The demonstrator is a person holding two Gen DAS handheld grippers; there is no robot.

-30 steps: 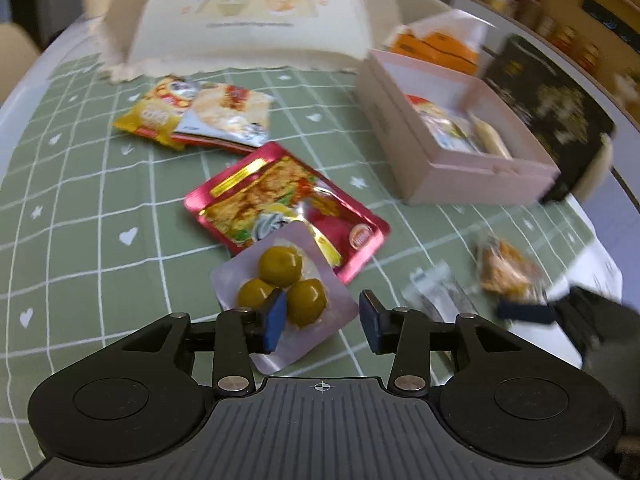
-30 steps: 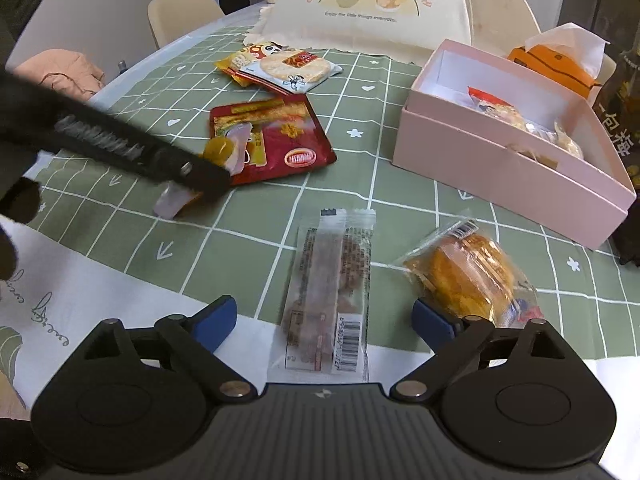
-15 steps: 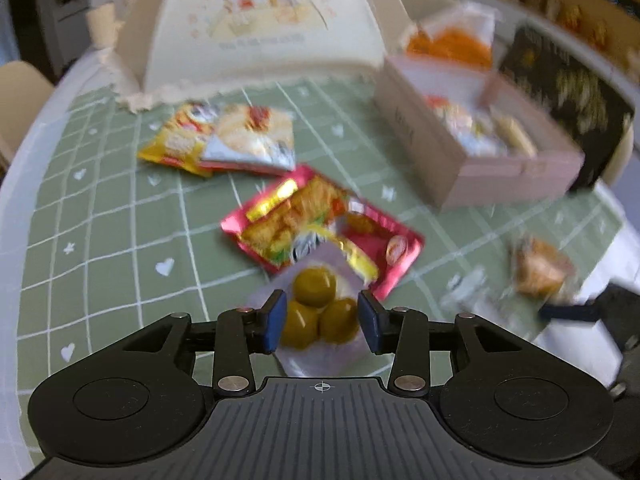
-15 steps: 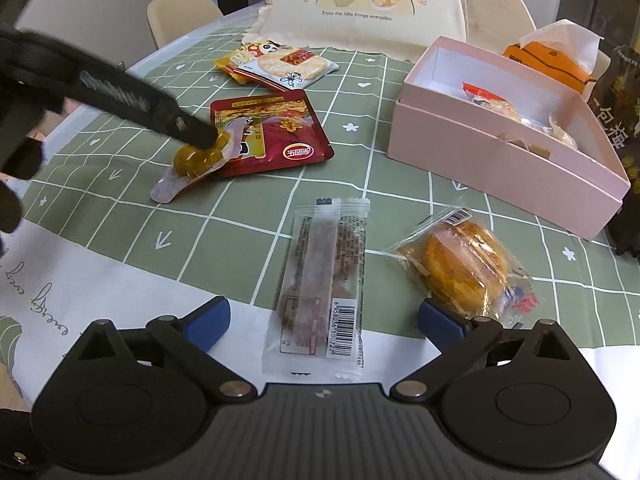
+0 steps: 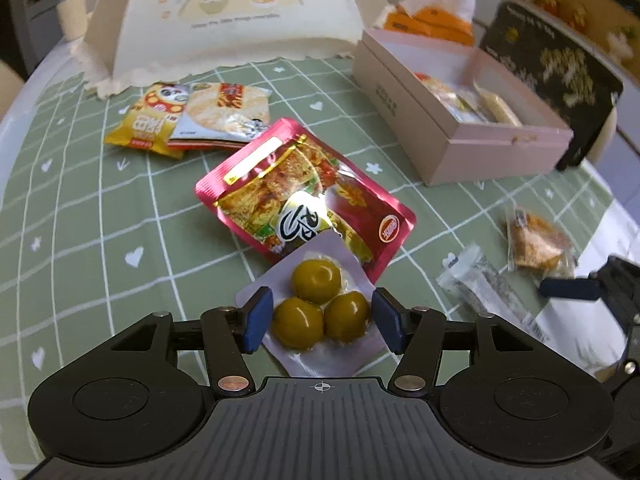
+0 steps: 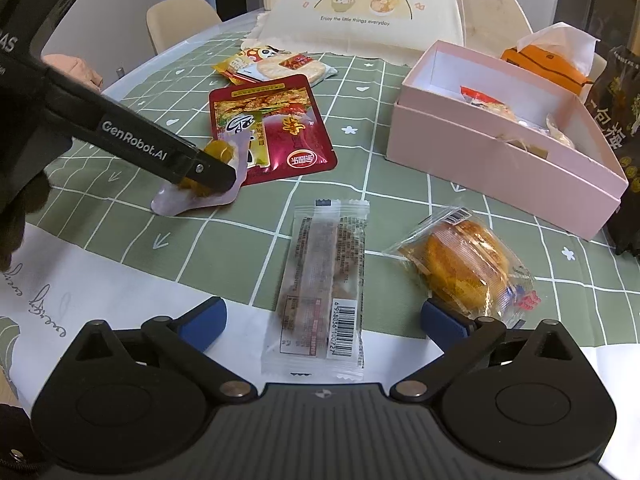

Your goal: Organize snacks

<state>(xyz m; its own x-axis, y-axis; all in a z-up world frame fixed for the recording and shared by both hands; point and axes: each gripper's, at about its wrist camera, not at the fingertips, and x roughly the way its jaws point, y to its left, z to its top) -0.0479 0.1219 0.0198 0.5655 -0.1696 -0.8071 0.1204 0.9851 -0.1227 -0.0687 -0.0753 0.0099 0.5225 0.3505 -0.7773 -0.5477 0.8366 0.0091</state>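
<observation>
- The right gripper (image 6: pixel 320 322) hangs low over the near table edge with its jaws spread as wide as they go; nothing is gripped.
- A long clear bar packet (image 6: pixel 323 286) lies flat between its blue pads, touching neither.
- A wrapped golden pastry (image 6: pixel 466 270) lies just beside the right-hand pad (image 6: pixel 444 324); contact cannot be told.
- The left gripper (image 5: pixel 320 320) stands over a clear vacuum pouch of three green plums (image 5: pixel 318 310).
- Its jaws have just been opening; both pads stand clear of the pouch, which lies between them on the green checked tablecloth (image 5: pixel 100 220).
- The far corner of the pouch overlaps a red foil snack pouch (image 5: pixel 296 196) lying flat behind it.
- Farther back, a yellow snack bag (image 5: pixel 148 128) and a rice cracker packet (image 5: pixel 224 114) overlap.
- To the right, an open pink box (image 6: pixel 500 160) holds several wrapped snacks.
- Behind the box sit an orange tissue pack (image 6: pixel 548 66) and a black bag (image 5: pixel 556 76).
- A cream mesh food cover (image 6: pixel 372 4) stands at the far end of the table.
</observation>
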